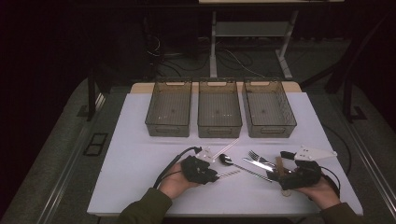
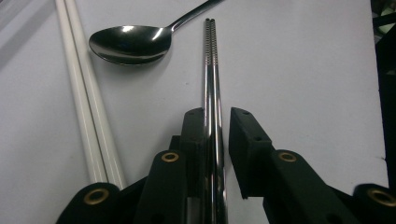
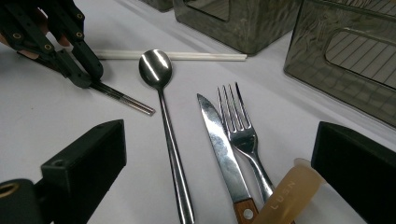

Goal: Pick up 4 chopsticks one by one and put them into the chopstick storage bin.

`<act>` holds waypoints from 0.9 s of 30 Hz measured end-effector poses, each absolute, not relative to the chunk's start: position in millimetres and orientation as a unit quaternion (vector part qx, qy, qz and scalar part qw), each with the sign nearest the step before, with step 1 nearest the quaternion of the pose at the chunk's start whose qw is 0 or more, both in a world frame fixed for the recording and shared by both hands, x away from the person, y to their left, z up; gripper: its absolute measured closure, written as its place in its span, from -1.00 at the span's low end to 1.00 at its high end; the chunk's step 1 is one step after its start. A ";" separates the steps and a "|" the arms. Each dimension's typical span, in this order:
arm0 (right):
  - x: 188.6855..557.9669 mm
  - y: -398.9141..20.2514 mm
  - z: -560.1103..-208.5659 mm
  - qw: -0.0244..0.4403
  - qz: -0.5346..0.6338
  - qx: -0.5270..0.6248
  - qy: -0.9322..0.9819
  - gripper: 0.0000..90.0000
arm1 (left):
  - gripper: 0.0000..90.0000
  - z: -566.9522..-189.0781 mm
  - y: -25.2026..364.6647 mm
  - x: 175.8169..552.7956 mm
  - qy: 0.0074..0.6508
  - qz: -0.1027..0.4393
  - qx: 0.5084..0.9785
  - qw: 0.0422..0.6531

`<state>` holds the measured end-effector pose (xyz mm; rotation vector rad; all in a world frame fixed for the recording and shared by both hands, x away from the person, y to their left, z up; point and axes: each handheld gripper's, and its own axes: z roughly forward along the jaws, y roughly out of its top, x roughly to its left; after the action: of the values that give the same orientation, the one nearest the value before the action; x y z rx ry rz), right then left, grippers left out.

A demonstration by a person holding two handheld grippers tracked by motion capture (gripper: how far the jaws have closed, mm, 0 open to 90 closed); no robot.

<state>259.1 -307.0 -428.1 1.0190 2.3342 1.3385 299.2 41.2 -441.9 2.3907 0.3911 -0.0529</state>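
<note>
The metal chopsticks (image 2: 212, 93), thin, stiff and probably slippery, lie on the white surface (image 2: 303, 70) just right of the spoon (image 2: 128, 44), between the slightly released fingers (image 2: 194, 135) of the left gripper (image 2: 215, 128), which should clench near the thick end.

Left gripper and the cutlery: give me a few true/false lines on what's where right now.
1. The metal chopsticks lie between the left gripper's jaws. True; one pad sits against them, the other stands slightly apart.
2. The spoon is inside a bin. False: it lies on the white table, beside the white chopsticks.
3. All three bins look empty. True.
4. The right gripper is clamped on the fork. False: its jaws stand wide open, with the knife and fork lying loose between them.
5. The knife lies beside the fork. True.
</note>
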 end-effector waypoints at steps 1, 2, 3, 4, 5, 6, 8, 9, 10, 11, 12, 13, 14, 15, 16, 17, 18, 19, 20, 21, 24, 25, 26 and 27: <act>259.1 -307.0 -428.1 0.132 0.461 0.351 0.804 -0.93 | 0.63 -441.7 41.1 298.8 0.150 -0.019 0.924 0.352; 259.1 -307.0 -428.1 0.132 0.461 0.351 0.804 -0.93 | 0.60 -441.4 41.1 298.7 0.150 -0.018 0.923 0.353; 259.1 -307.0 -428.1 0.132 0.461 0.351 0.804 -0.93 | 0.60 -440.8 41.2 298.5 0.152 -0.019 0.922 0.357; 259.1 -307.1 -428.1 0.132 0.461 0.351 0.805 -0.93 | 0.59 -440.1 41.8 298.6 0.150 -0.018 0.921 0.359; 259.1 -307.1 -428.1 0.132 0.461 0.351 0.804 -0.93 | 0.57 -438.9 42.5 298.9 0.149 -0.016 0.921 0.360; 259.1 -307.1 -428.1 0.132 0.461 0.351 0.804 -0.93 | 0.57 -438.0 43.2 298.8 0.150 -0.016 0.919 0.364; 259.1 -307.1 -428.1 0.132 0.461 0.350 0.805 -0.93 | 0.51 -435.5 45.3 298.7 0.152 -0.017 0.916 0.372; 259.1 -307.1 -428.1 0.132 0.461 0.351 0.805 -0.93 | 0.48 -434.4 46.4 298.2 0.155 -0.016 0.913 0.376; 259.1 -307.1 -428.1 0.132 0.461 0.351 0.805 -0.93 | 0.48 -433.1 47.8 298.1 0.157 -0.017 0.912 0.379; 259.2 -307.2 -428.1 0.132 0.461 0.350 0.805 -0.93 | 0.45 -431.9 49.5 298.0 0.159 -0.017 0.911 0.381; 259.1 -307.2 -428.0 0.132 0.461 0.350 0.804 -0.93 | 0.43 -430.7 51.2 297.6 0.161 -0.016 0.909 0.384; 259.0 -307.4 -427.9 0.132 0.462 0.350 0.804 -0.93 | 0.38 -429.5 53.2 297.1 0.162 -0.016 0.908 0.387; 259.0 -307.4 -427.9 0.132 0.462 0.350 0.804 -0.93 | 0.36 -428.4 55.5 296.6 0.162 -0.015 0.907 0.388; 259.0 -307.6 -427.8 0.132 0.462 0.350 0.804 -0.93 | 0.34 -427.5 57.7 296.0 0.165 -0.015 0.905 0.391; 259.0 -307.8 -427.8 0.132 0.462 0.350 0.804 -0.93 | 0.33 -426.6 59.9 295.3 0.168 -0.017 0.903 0.396; 259.0 -307.8 -427.7 0.133 0.462 0.350 0.804 -0.93 | 0.31 -425.6 62.4 294.5 0.169 -0.017 0.901 0.399; 259.0 -307.9 -427.7 0.133 0.462 0.350 0.804 -0.93 | 0.30 -424.7 64.7 293.4 0.172 -0.018 0.899 0.402; 259.0 -307.9 -427.8 0.133 0.462 0.351 0.804 -0.93 | 0.28 -423.9 66.9 292.5 0.173 -0.019 0.898 0.403; 259.0 -307.9 -427.8 0.133 0.462 0.351 0.804 -0.93 | 0.28 -423.4 69.3 291.2 0.175 -0.020 0.898 0.404; 259.0 -308.0 -427.8 0.133 0.462 0.351 0.804 -0.93 | 0.26 -423.0 71.9 289.6 0.175 -0.019 0.897 0.405; 259.1 -308.1 -427.9 0.132 0.461 0.351 0.804 -0.93 | 0.23 -422.1 81.1 285.5 0.181 -0.026 0.894 0.409; 259.1 -308.0 -428.1 0.132 0.461 0.351 0.804 -0.93 | 0.24 -422.1 84.5 283.8 0.180 -0.024 0.894 0.410; 259.1 -308.0 -428.1 0.132 0.461 0.351 0.804 -0.93 | 0.24 -422.1 87.9 282.0 0.182 -0.022 0.893 0.411; 259.0 -307.8 -428.1 0.132 0.461 0.351 0.804 -0.93 | 0.26 -422.1 91.2 280.0 0.185 -0.020 0.892 0.413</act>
<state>259.0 -307.8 -428.1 1.0189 2.3338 1.3373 280.0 91.2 -422.1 2.2423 0.4661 -0.0515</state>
